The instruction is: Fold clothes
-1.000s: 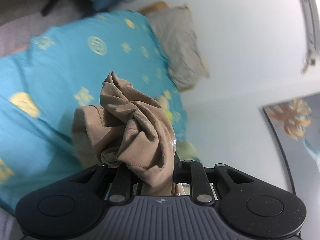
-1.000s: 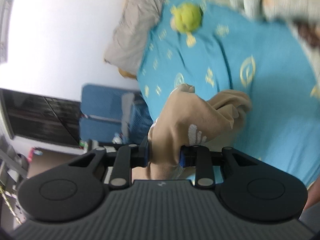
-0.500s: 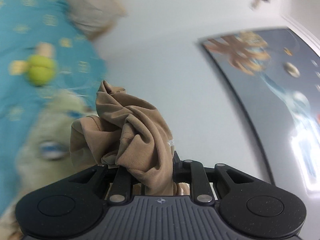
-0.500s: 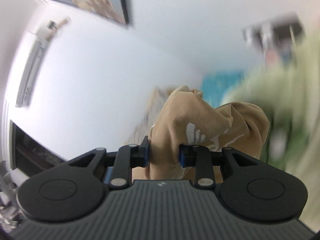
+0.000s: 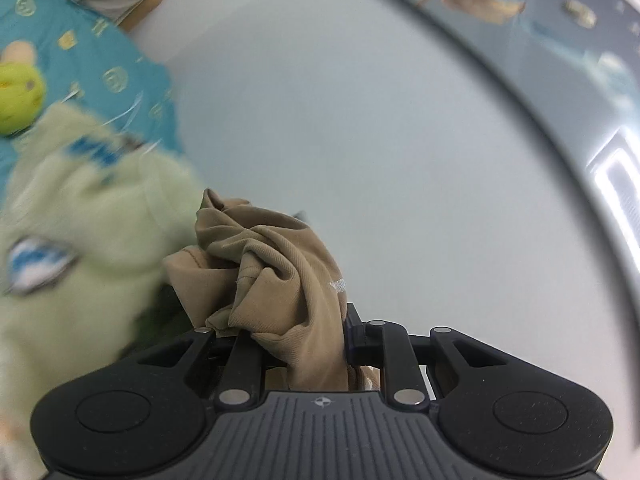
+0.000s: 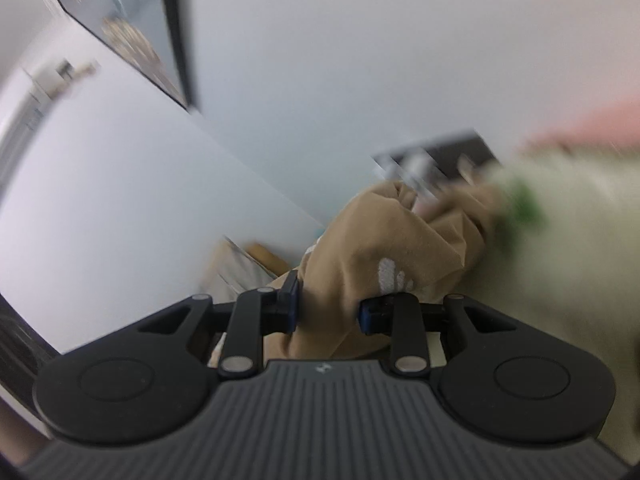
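Up against the pale wall (image 5: 360, 120), the tan garment (image 5: 280, 264) is bunched between both tools: the left gripper (image 5: 304, 344) pinches one wad, the right gripper (image 6: 328, 312) another, beside a blurred green plush (image 5: 80, 220).

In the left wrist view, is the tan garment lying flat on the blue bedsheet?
No, the tan garment is bunched up and clamped in the left gripper, while the blue bedsheet lies far behind it.

each wrist view looks forward along its own fingers, tilted up at the white wall (image 5: 360, 140), very close to the bunched tan garment (image 5: 276, 276) (image 6: 376, 256) both share at 6 o'clock.
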`<move>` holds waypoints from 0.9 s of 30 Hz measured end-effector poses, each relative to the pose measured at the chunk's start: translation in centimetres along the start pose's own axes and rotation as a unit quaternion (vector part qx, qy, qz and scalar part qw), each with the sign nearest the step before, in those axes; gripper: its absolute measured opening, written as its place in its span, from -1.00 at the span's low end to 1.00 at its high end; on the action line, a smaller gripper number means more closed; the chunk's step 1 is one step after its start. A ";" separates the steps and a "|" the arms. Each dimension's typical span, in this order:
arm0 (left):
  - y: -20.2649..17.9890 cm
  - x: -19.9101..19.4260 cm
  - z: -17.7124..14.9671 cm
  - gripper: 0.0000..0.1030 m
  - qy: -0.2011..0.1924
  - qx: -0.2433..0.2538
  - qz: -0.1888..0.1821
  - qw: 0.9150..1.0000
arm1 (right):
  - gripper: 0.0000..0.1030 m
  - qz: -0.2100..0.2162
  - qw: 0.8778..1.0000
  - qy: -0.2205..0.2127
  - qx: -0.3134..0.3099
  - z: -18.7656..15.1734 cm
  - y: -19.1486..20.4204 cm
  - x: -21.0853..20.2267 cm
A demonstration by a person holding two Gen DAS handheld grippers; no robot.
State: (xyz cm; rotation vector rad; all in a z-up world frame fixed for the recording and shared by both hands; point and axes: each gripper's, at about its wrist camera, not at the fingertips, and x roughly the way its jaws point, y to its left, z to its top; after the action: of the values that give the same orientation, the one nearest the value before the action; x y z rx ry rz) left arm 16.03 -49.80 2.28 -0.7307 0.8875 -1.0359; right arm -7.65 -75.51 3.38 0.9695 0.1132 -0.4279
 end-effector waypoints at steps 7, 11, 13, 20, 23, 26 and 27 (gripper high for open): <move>5.8 -1.4 -3.3 -0.37 0.047 0.037 0.054 0.997 | -0.38 -0.059 0.997 0.042 0.009 -7.1 -4.7 -1.0; 4.9 -1.8 -3.4 0.00 0.067 0.040 0.094 0.993 | -0.09 -0.122 0.990 0.065 0.038 -7.2 -4.5 -1.3; 2.8 -1.8 -2.8 0.38 0.070 0.079 0.125 0.987 | 0.03 -0.153 0.984 0.076 0.052 -7.3 -4.4 -1.4; -3.9 -6.4 -3.3 0.69 0.052 0.151 0.167 0.973 | 0.15 -0.184 0.978 0.094 0.027 -7.2 -1.6 -5.2; -7.3 -9.6 -3.8 0.99 0.030 0.191 0.168 0.967 | 0.18 -0.172 0.982 0.080 -0.022 -7.0 0.7 -7.4; -10.9 -13.1 -4.9 0.99 0.003 0.246 0.177 0.953 | 0.93 -0.146 0.985 0.067 -0.065 -6.8 2.9 -9.5; -12.0 -14.3 -5.4 0.99 -0.005 0.263 0.180 0.948 | 1.00 -0.142 0.984 0.062 -0.083 -6.7 3.5 -10.3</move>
State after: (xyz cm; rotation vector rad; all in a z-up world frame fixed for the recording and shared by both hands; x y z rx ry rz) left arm 2.99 -41.13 13.69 -0.1151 0.6577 -0.8815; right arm -14.97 -65.23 5.20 0.8162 0.3987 -0.6100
